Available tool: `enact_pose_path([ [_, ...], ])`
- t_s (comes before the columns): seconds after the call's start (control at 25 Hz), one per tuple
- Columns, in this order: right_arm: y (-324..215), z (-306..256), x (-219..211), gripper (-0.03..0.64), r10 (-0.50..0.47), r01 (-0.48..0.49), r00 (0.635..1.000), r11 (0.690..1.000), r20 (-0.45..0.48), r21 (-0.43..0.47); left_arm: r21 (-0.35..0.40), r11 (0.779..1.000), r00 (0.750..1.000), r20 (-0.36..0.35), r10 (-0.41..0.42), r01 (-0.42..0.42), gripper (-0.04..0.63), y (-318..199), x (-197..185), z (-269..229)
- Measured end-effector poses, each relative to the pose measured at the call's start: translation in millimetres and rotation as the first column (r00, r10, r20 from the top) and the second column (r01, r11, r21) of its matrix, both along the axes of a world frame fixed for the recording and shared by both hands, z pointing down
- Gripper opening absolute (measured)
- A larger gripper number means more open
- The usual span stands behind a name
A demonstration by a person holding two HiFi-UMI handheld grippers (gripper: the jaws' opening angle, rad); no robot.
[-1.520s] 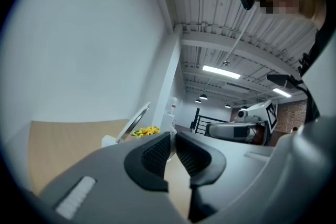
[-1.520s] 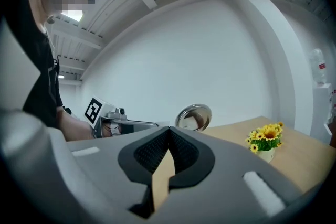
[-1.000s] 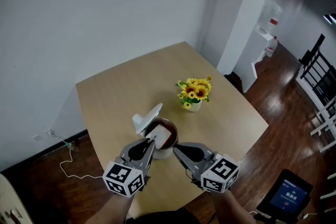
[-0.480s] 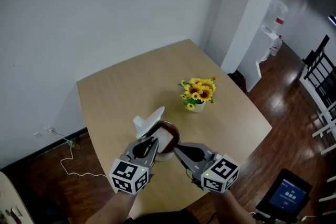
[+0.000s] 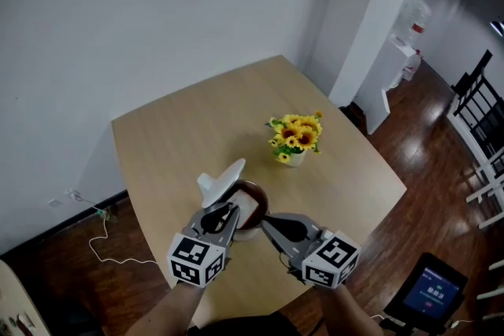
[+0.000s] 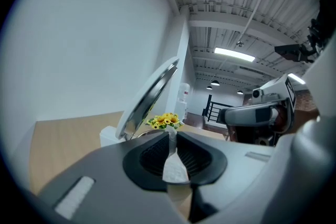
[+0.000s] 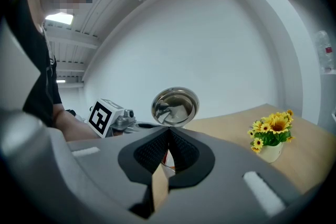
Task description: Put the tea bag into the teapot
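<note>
On the wooden desk point(image 5: 181, 134) stands a white teapot point(image 5: 263, 205) with its lid point(image 5: 222, 179) tipped up and open; the inside of the pot looks dark reddish brown. The left hand-held gripper point(image 5: 233, 210) is pinching the white tea bag point(image 5: 246, 206), which sits right over the pot's open mouth; whether it dips below the rim cannot be told. In the left gripper view the pale bag is squeezed between the pads. The right hand-held gripper point(image 5: 266, 222) hangs just beside the pot's near right edge, its jaws pressed together with nothing seen between them, and its own view looks at the lid's shiny steel underside. Farther back, apart from the pot, a small white vase point(image 5: 290, 160) holds yellow sunflowers point(image 5: 295, 135)
</note>
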State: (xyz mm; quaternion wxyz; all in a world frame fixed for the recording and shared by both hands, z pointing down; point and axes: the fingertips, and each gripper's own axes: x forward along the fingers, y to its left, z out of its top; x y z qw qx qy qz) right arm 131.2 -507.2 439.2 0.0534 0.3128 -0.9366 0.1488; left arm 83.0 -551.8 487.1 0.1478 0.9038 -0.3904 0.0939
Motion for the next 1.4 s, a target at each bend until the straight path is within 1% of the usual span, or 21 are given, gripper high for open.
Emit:
enact_pose_path([
  [0.16, -20.7, 11.4, 3.2, 0.002, 0.005, -0.005, 1.0, 1.0, 0.001, -0.01, -0.013, 1.0, 1.0, 0.005, 0.007, -0.007, 0.096, -22.2, 3.1, 14.5],
  [0.28, -19.6, 11.4, 5.3, 0.002, 0.01, -0.01, 1.0, 1.0, 0.002, -0.008, -0.012, 1.0, 1.0, 0.001, 0.014, -0.014, 0.097, -20.4, 3.5, 14.5],
  [0.48, -17.7, 10.1, 7.1, 0.002, 0.021, -0.021, 1.0, 1.0, 0.004, -0.004, -0.013, 1.0, 1.0, 0.002, 0.005, -0.005, 0.097, -8.8, -5.0, 15.2],
  [0.6, -13.6, 7.3, 7.5, 0.002, 0.029, -0.029, 1.0, 1.0, 0.009, 0.003, -0.003, 1.0, 1.0, -0.014, -0.002, 0.002, 0.097, 2.8, -15.0, 10.6],
  [0.76, 5.2, -2.7, 4.6, 0.002, 0.047, -0.048, 0.999, 0.999, 0.007, 0.019, 0.026, 0.999, 0.999, -0.038, -0.018, 0.019, 0.095, 31.9, -36.1, -8.4],
  [0.8, 6.6, -6.0, 5.9, 0.002, 0.059, -0.06, 0.998, 0.998, 0.012, 0.024, 0.033, 0.999, 0.999, -0.044, -0.015, 0.016, 0.092, 35.8, -38.9, -12.9],
  [0.88, 13.9, -16.0, 6.8, 0.002, 0.083, -0.084, 0.996, 0.996, 0.04, 0.037, 0.057, 0.998, 0.999, -0.05, -0.011, 0.014, 0.063, 44.9, -47.1, -24.8],
  [1.0, 27.7, -31.7, 3.9, 0.002, 0.094, -0.097, 0.995, 0.992, 0.046, 0.076, 0.107, 0.993, 0.996, -0.075, -0.048, 0.056, 0.037, 59.5, -66.2, -45.6],
  [1.12, 27.3, -37.0, 9.4, 0.002, 0.115, -0.118, 0.993, 0.988, 0.041, 0.094, 0.115, 0.99, 0.992, -0.101, -0.069, 0.08, 0.005, 65.0, -74.8, -50.1],
  [1.24, 35.5, -39.7, 12.3, 0.002, 0.133, -0.135, 0.991, 0.985, 0.021, 0.112, 0.125, 0.99, 0.991, -0.121, -0.052, 0.067, 0.005, 75.8, -80.8, -55.2],
  [1.4, 72.8, -49.2, 9.6, 0.002, 0.158, -0.158, 0.987, 0.977, 0.016, 0.143, 0.154, 0.988, 0.992, -0.126, -0.006, 0.026, 0.005, 115.2, -88.5, -68.9],
])
